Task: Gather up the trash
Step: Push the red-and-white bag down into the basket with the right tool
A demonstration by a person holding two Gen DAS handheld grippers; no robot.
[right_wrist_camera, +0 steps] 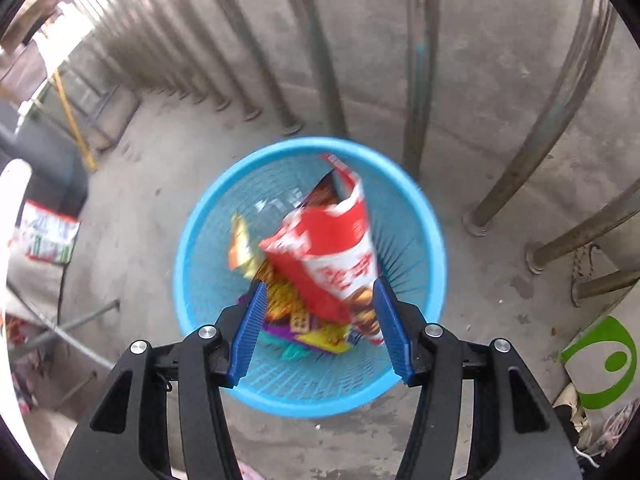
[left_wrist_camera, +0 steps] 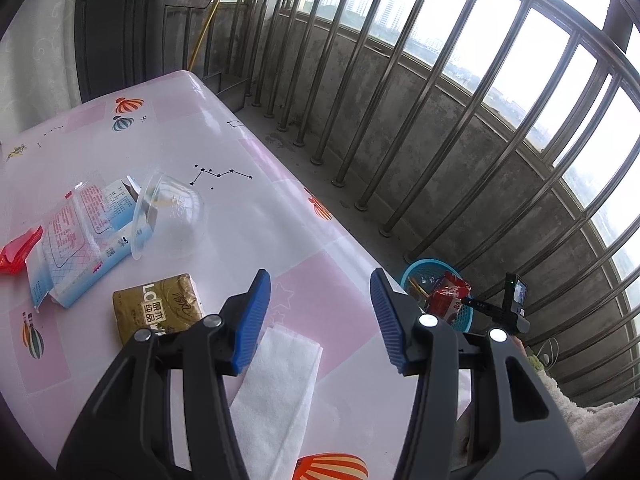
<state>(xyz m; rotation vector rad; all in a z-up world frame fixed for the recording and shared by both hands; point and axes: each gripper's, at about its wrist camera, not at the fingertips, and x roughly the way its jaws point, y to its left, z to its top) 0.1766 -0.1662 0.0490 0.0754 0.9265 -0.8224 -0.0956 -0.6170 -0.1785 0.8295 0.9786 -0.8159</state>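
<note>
My right gripper (right_wrist_camera: 320, 320) hangs open above a blue mesh basket (right_wrist_camera: 200, 240) on the concrete floor. A red and white snack bag (right_wrist_camera: 332, 252) lies loose in the basket on top of other colourful wrappers (right_wrist_camera: 316, 334); the pads do not press on it. My left gripper (left_wrist_camera: 320, 312) stands open over the pink table (left_wrist_camera: 224, 152) with nothing between its fingers. On the table lie a white tissue (left_wrist_camera: 280, 392), a gold tissue pack (left_wrist_camera: 156, 304), a clear plastic cup (left_wrist_camera: 168, 216) on its side, a blue and white package (left_wrist_camera: 80, 248) and a red wrapper (left_wrist_camera: 18, 250).
The basket (left_wrist_camera: 420, 276) sits on the floor just past the table's right edge, below steel railing bars (left_wrist_camera: 360, 120) and a concrete wall. The right-hand device (left_wrist_camera: 516, 296) hovers over it. A green and white item (right_wrist_camera: 600, 364) and a printed bag (right_wrist_camera: 48, 236) lie on the floor.
</note>
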